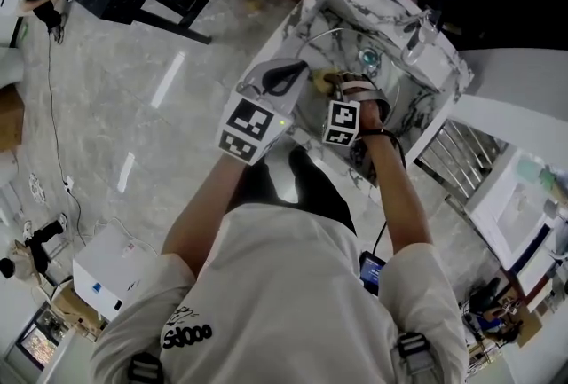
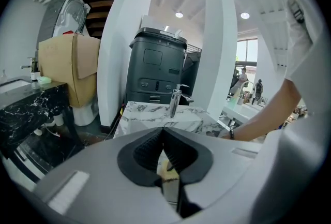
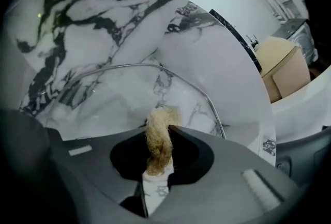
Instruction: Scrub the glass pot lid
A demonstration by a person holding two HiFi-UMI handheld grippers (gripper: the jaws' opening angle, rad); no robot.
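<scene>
1 round clear glass pot lid with a metal rim (image 3: 155, 66) stands over 1 white, dark-veined marble sink (image 3: 103, 21), between 2 grippers. The left gripper (image 2: 163, 132) has its jaws closed on the lid's thin edge. The right gripper (image 3: 158, 132) is clamped on 1 tan fibrous scrubber (image 3: 158, 143), with the glass just ahead of its tips.

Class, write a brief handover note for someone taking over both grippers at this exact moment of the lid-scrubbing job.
Grippers: the left gripper is shut, seemingly pinching the rim of the glass pot lid and holding it in the marble sink. The right gripper is shut on a tan fibrous scrubber, which points at the lid's face; I cannot tell whether they touch.
Done: lid and scrubber are both in hand.
Left: scrub the lid; progress so far cannot be judged.
</scene>
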